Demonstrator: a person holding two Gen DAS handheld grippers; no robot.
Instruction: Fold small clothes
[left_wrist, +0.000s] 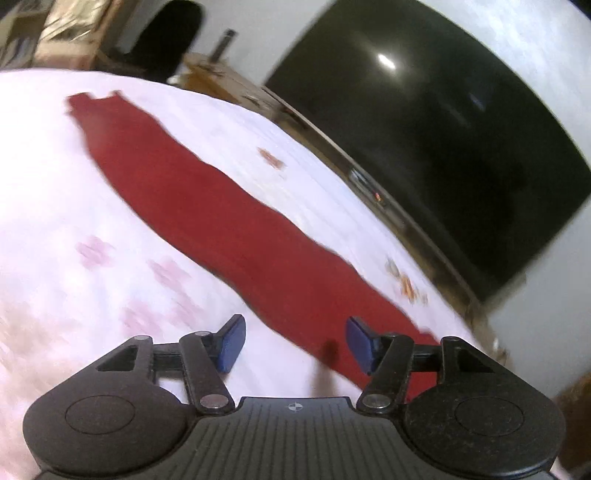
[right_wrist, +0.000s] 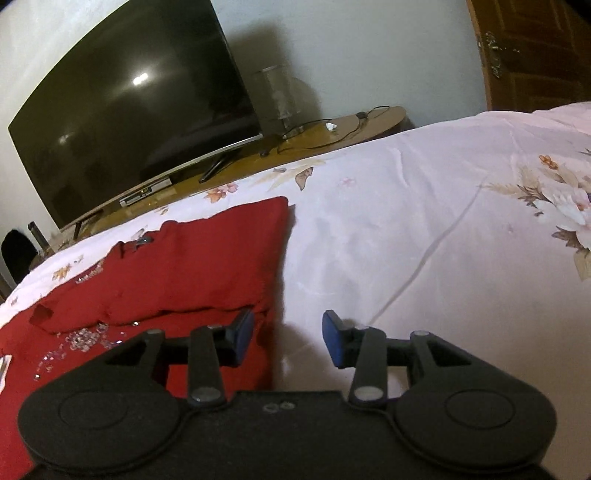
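A red garment (left_wrist: 207, 199) lies on the white floral bedsheet (left_wrist: 55, 177), stretched as a long band from the far left to the near right in the blurred left wrist view. My left gripper (left_wrist: 295, 341) hovers open above its near end, nothing between the blue pads. In the right wrist view the same red garment (right_wrist: 177, 273) is folded over itself, with shiny sequins on its lower left part. My right gripper (right_wrist: 288, 338) is open at the garment's right edge; its left pad (right_wrist: 243, 332) is over the red cloth, the right pad (right_wrist: 332, 339) over the sheet (right_wrist: 424, 221).
A large dark television (right_wrist: 122, 122) stands on a wooden stand (right_wrist: 332, 133) past the bed's far edge, with cables and a clear jar (right_wrist: 277, 96) beside it. A wooden door (right_wrist: 535, 51) is at the far right. The television (left_wrist: 443, 129) also fills the right of the left wrist view.
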